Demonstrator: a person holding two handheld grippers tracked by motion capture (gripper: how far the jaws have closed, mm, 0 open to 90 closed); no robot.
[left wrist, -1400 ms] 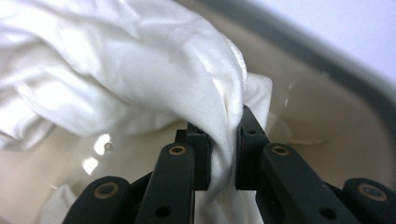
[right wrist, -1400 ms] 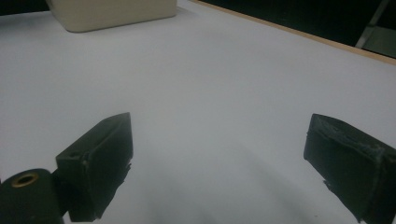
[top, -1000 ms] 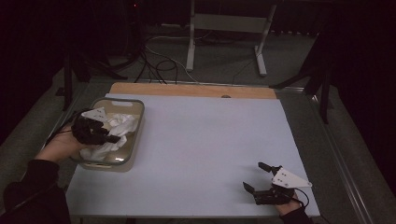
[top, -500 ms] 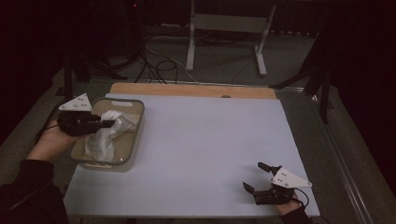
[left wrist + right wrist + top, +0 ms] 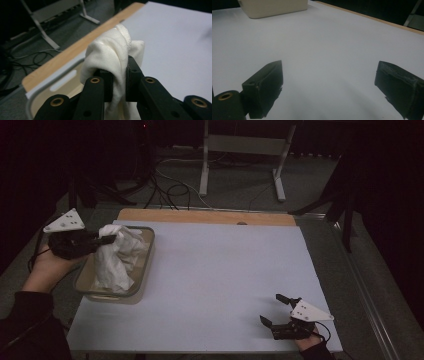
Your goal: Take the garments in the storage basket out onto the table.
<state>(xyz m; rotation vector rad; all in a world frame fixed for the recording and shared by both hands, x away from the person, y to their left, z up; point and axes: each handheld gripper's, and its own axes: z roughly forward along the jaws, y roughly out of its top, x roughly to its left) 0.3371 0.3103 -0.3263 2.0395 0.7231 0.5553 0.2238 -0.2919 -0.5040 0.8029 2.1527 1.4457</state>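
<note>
Since the earlier frame, the left gripper (image 5: 97, 238) is lifting the white cloth (image 5: 117, 257) higher above the tray (image 5: 146, 261). Nearest, well right of the tray, the right gripper (image 5: 274, 309) is resting on the counter (image 5: 225, 270), fingers wide apart, empty, apparently waiting. Farther off, the left fingers are clamping the cloth, which is hanging into the tray, probably being taken out.

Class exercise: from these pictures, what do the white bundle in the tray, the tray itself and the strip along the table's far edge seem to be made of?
White bundle: soft cloth, probably cotton; it creases and folds where the left hand-held gripper pinches it.
Tray: likely plastic; smooth beige walls, rounded rim, moulded handle slot.
Far strip: looks like wood; matte tan, though the grain is unclear.
</note>
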